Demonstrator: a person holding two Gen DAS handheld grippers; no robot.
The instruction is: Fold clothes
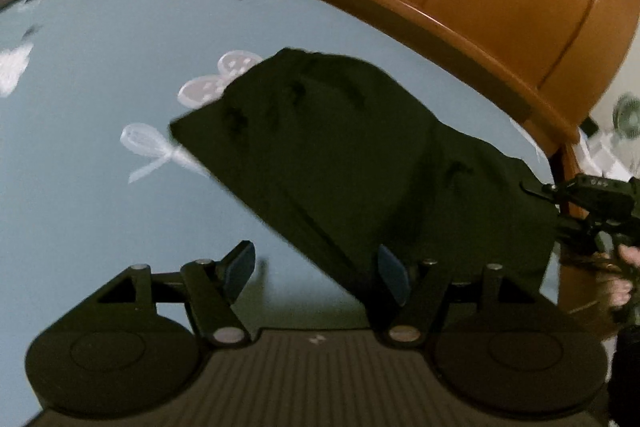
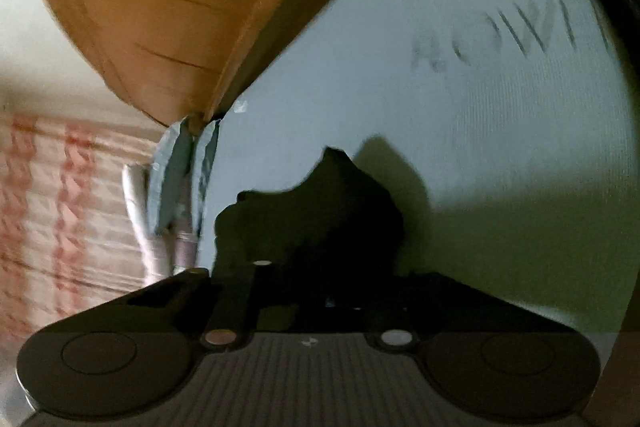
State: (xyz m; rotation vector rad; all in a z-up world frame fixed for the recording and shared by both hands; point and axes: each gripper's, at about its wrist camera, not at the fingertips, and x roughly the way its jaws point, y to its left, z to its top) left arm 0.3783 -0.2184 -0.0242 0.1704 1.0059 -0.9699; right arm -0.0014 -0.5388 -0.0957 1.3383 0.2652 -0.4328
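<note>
So we've got the dark garment point(image 1: 344, 163) lying on the pale blue bed sheet point(image 1: 80, 187), long axis running from the far left down to the near right. Our left tongs point(image 1: 316, 273) are spread wide and empty at its near edge. Our right tongs point(image 2: 320, 267) are pinched shut on its right end, so that hand's nearer.
</note>
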